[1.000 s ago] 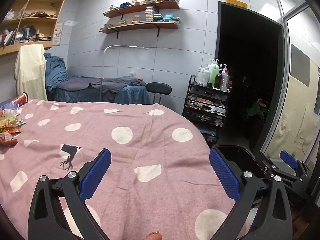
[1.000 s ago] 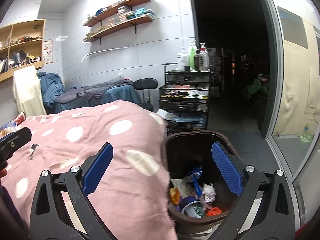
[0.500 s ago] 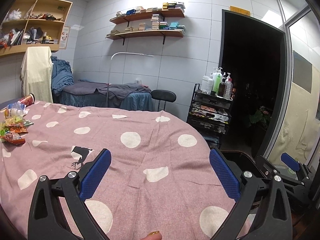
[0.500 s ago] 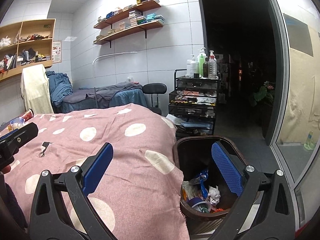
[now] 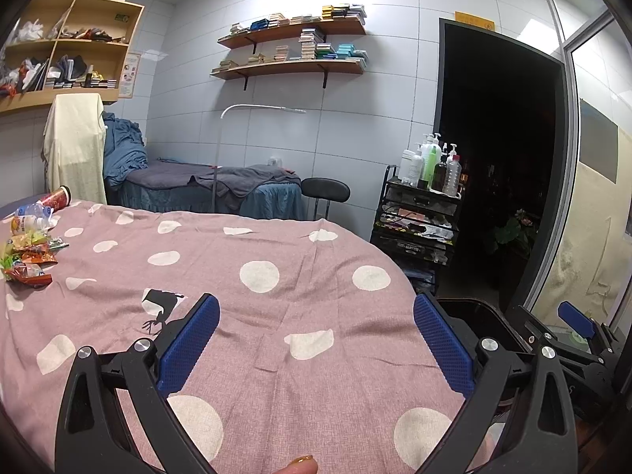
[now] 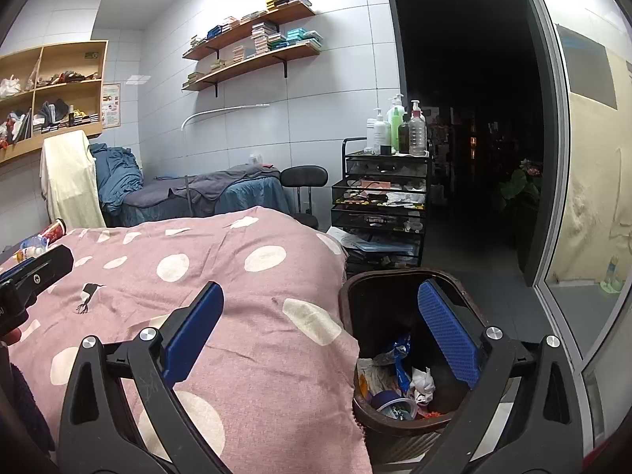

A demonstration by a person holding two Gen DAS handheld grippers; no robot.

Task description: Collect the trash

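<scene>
The dark brown plastic waste bin (image 6: 399,359) beside the bed already contains wrappers. Colourful snack packets and bottles (image 5: 29,245) remain on the far left of the pink polka-dot bedspread (image 5: 276,276). The left gripper (image 5: 316,345) and right gripper (image 6: 320,330) both gape wide, holding nothing.

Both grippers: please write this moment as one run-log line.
left gripper open, empty | right gripper open, empty | wrappers on bedspread | bin holds trash

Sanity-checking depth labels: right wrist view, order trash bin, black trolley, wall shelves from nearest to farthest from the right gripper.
1. Trash bin: just below the right gripper, beside the bed.
2. Black trolley: behind the bin, centre.
3. Wall shelves: back wall, upper left.
</scene>
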